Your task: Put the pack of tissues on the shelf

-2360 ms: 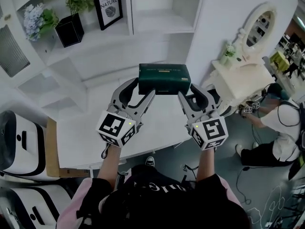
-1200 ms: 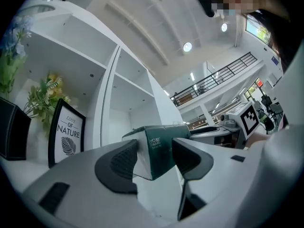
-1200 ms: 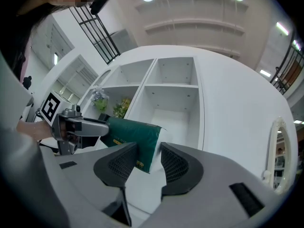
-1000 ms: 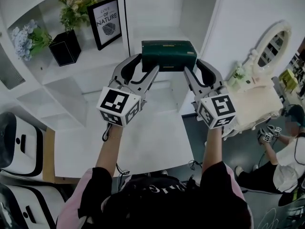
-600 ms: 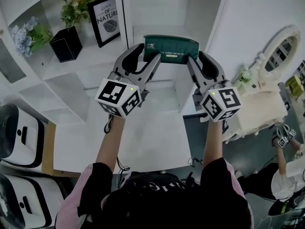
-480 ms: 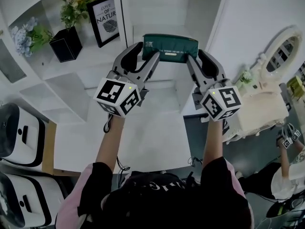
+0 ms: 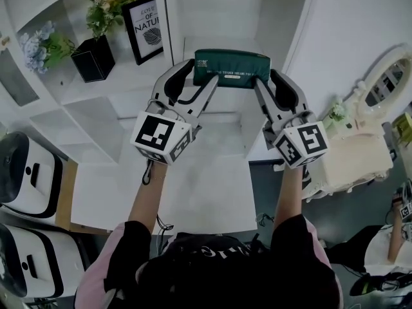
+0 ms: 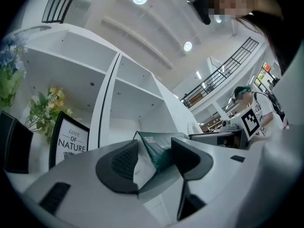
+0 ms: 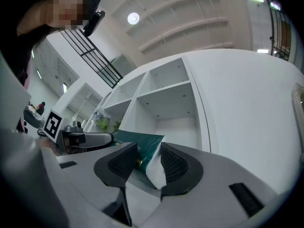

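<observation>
A dark green pack of tissues point(image 7: 232, 68) hangs in the air in front of an open compartment of the white shelf point(image 7: 222, 40), just above its board. My left gripper point(image 7: 194, 81) is shut on the pack's left end and my right gripper point(image 7: 270, 82) is shut on its right end. In the left gripper view the pack point(image 8: 159, 146) sits between the dark pads point(image 8: 124, 160), its white end face against one of them. The right gripper view shows the pack point(image 9: 137, 144) pinched the same way in the right gripper point(image 9: 145, 163), with empty compartments point(image 9: 171, 110) behind it.
A framed "LOVE OF NATURE" print point(image 7: 143, 19) and a black planter with flowers point(image 7: 93, 56) stand in the compartment to the left. A white counter top point(image 7: 206, 185) lies below my arms. A white vanity with an oval mirror point(image 7: 360, 140) is at the right, white machines point(image 7: 26, 179) at the left.
Both grippers have carried the pack up and forward, from over the counter to the mouth of the shelf compartment. The grip on both ends is unchanged.
</observation>
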### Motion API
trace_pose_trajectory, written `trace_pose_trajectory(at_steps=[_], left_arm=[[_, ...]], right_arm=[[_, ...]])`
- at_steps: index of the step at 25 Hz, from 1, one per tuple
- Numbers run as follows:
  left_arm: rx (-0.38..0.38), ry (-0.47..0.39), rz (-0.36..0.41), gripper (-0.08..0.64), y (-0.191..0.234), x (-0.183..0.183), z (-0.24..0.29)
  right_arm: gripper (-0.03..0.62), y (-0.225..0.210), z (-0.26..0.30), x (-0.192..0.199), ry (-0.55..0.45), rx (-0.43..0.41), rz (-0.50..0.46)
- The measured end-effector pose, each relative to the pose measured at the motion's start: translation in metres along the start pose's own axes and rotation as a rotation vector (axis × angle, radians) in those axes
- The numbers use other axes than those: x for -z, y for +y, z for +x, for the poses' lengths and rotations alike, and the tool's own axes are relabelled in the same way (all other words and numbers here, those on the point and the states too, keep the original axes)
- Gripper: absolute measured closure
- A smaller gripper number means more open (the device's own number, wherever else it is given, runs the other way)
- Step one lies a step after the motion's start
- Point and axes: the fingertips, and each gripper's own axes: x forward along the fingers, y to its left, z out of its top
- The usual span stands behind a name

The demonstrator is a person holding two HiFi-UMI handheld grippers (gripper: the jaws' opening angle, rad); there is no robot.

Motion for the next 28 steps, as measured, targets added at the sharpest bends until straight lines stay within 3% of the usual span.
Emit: trace_pose_trajectory(at_steps=[8, 14, 18, 24, 28], left_arm=[[-0.007, 0.012, 0.104, 0.336, -0.004, -0.001, 0.004], [-0.055, 0.149, 0.236, 0.346, 0.004, 0.031, 0.012], [-0.138, 0.225, 0.331, 0.353, 0.01, 0.043, 0.016], [-0.22, 0.294, 0.31, 0.353, 0.022, 0.065, 0.025], [-0.244, 0.31, 0.345, 0.357, 0.024, 0.069, 0.032]], right_arm=[[0.416, -0.003, 0.003, 0.003, -0.015, 0.0, -0.08], [0.44, -0.014, 0.016, 0.024, 0.041, 0.046, -0.088], [0.442, -0.016, 0.026, 0.036, 0.058, 0.065, -0.076], [0.442, -0.026, 0.04, 0.048, 0.088, 0.117, -0.091], [0.442, -0.031, 0.046, 0.052, 0.1, 0.141, -0.071]])
